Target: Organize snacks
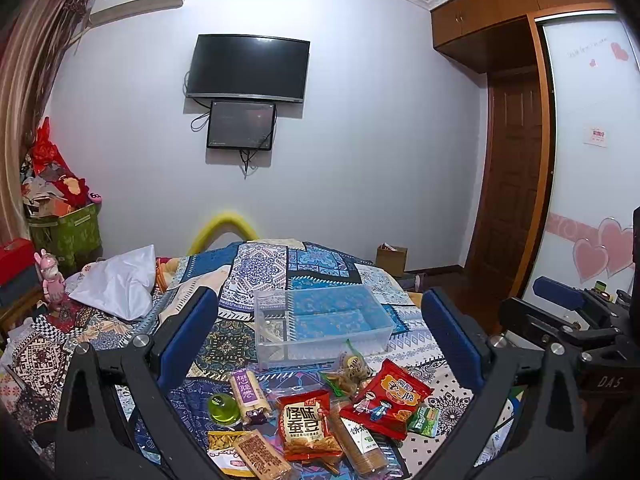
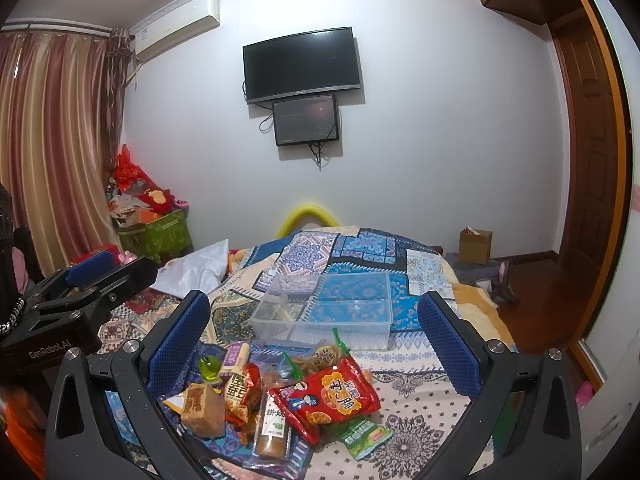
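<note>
A pile of snack packets lies on the patterned bedspread in front of a clear, empty plastic box (image 1: 324, 326) (image 2: 326, 312). The pile holds a red packet (image 1: 386, 398) (image 2: 326, 396), an orange bean packet (image 1: 306, 424), a purple roll (image 1: 248, 390), a green jelly cup (image 1: 223, 408) (image 2: 210, 368), a biscuit sleeve (image 1: 360, 442) (image 2: 274, 430) and a small green packet (image 1: 424, 420) (image 2: 366, 436). My left gripper (image 1: 318, 340) is open and empty above the pile. My right gripper (image 2: 314, 344) is open and empty too, to the right of the left one.
The bed (image 1: 260, 268) fills the foreground, with a white cloth (image 1: 116, 284) at its left. A green bin of clutter (image 1: 66, 228) stands by the curtain. A cardboard box (image 2: 474, 246) sits on the floor near the wooden door. A TV (image 1: 248, 68) hangs on the far wall.
</note>
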Demonstrator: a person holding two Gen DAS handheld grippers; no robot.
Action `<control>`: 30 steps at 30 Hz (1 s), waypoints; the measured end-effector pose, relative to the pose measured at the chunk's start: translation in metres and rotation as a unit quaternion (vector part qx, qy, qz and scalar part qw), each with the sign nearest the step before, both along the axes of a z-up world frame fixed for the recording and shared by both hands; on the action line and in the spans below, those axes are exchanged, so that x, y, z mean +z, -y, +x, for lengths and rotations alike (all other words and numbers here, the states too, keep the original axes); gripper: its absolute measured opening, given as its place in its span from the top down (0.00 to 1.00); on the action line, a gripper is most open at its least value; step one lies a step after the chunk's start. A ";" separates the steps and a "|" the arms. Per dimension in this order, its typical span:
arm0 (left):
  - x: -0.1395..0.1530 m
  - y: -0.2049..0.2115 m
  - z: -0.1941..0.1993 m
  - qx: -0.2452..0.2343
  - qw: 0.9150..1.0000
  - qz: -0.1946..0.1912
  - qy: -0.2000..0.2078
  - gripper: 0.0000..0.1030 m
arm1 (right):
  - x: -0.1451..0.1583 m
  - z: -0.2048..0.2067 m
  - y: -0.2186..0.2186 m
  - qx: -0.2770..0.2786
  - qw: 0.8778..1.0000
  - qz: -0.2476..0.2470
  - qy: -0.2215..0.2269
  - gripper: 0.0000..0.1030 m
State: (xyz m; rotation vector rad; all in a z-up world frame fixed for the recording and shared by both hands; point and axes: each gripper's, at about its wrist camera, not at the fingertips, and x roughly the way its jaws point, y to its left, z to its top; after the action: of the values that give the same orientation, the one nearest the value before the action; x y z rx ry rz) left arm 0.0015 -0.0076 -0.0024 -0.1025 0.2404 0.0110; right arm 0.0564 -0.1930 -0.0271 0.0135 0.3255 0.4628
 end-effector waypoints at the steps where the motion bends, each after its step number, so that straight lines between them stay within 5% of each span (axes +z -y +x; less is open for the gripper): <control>1: 0.000 0.000 0.000 0.000 1.000 0.000 0.000 0.00 | 0.000 0.000 0.000 0.000 1.000 0.001 0.000 0.00; 19: -0.003 -0.001 0.005 0.003 1.000 -0.001 -0.007 0.00 | -0.003 0.005 0.001 0.004 1.000 0.007 -0.009 0.00; 30: -0.023 -0.006 0.029 0.008 0.999 -0.007 -0.046 0.00 | -0.014 0.017 0.003 0.004 1.000 0.003 -0.027 0.00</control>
State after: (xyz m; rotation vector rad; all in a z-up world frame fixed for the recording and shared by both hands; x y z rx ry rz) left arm 0.0301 -0.0019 -0.0255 -0.1189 0.3320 0.0298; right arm 0.0733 -0.1957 -0.0412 0.0307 0.3767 0.4727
